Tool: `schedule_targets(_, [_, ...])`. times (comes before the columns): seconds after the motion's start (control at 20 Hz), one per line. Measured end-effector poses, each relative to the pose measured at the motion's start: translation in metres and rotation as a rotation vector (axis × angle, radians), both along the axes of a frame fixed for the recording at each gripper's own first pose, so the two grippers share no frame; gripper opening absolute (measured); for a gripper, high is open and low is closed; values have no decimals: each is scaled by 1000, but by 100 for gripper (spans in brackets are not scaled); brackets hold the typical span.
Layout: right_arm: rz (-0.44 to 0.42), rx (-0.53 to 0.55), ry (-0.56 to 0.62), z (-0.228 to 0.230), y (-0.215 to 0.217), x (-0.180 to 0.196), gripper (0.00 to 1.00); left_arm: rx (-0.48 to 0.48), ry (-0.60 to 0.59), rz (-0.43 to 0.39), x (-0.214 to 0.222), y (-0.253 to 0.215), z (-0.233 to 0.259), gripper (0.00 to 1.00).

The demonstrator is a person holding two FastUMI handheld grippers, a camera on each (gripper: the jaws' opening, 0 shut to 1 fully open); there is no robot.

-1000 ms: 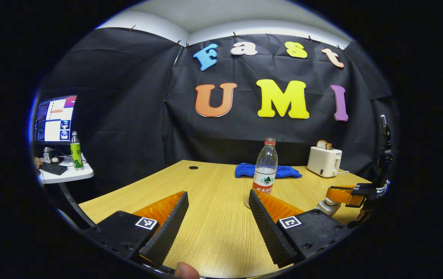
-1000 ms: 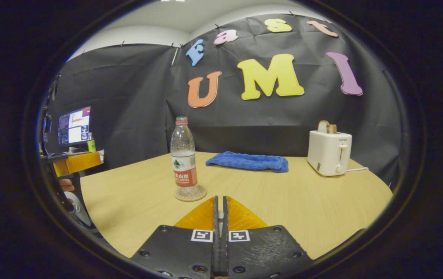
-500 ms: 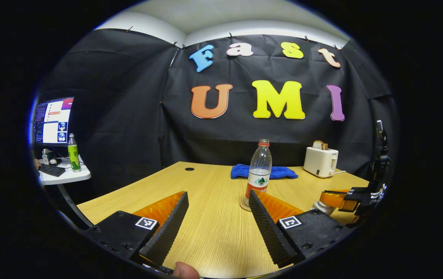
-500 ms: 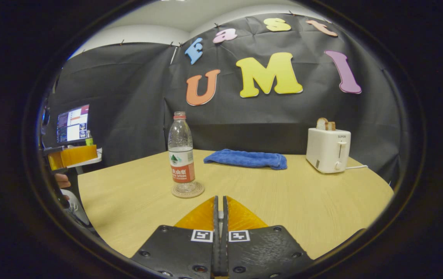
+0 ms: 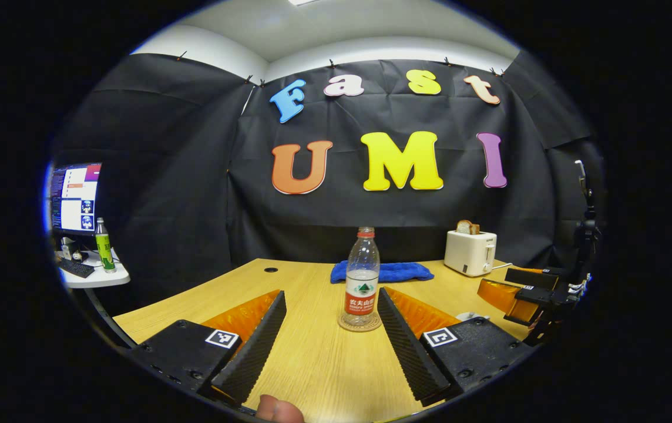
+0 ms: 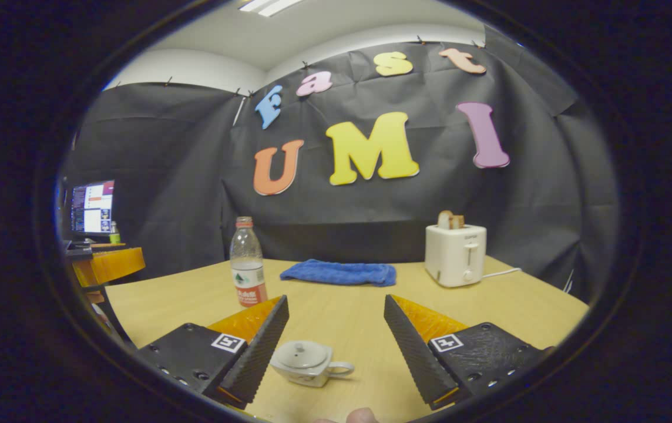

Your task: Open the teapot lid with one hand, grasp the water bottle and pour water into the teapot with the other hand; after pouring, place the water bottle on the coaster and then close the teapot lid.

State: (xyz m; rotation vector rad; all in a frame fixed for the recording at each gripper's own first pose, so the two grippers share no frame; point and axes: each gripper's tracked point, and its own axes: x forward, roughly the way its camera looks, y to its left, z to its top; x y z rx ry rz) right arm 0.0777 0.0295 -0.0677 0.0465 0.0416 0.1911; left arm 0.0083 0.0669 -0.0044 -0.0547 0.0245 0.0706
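A clear water bottle point(image 5: 362, 276) with a red cap stands upright on a round coaster point(image 5: 359, 322) mid-table. My left gripper point(image 5: 330, 292) is open and short of the bottle, with nothing between its fingers. In the right gripper view, a small white teapot point(image 6: 306, 362) sits on the table with its lid on, low between the fingers of my open right gripper point(image 6: 336, 299), which touch nothing. The bottle point(image 6: 248, 270) stands beyond that gripper's left finger, which hides its base. The right gripper point(image 5: 521, 291) also appears at the right edge of the left gripper view.
A blue towel point(image 5: 382, 272) lies at the back of the wooden table point(image 6: 524, 299). A white toaster point(image 6: 455, 254) with bread stands at the back right. A side table point(image 5: 92, 276) with a monitor and a green bottle is off to the left.
My right gripper has gone from shut to open and drawn back, so the lidded teapot now shows between its fingers. My left gripper has backed away from the bottle, still open.
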Motion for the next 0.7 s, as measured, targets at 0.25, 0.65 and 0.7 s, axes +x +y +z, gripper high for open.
schedule_targets(0.25, [-111, -8, -67, 40, -49, -41, 92, -16, -47, -75, -1, -48, 19, 98])
schedule_targets(0.65, [-184, -62, -152, 84, -70, -102, 92, 18, -71, -106, -20, -84, 30, 98])
schedule_targets(0.7, [-183, -62, -148, 82, -68, -105, 95, 22, -80, -108, -23, -84, 32, 98])
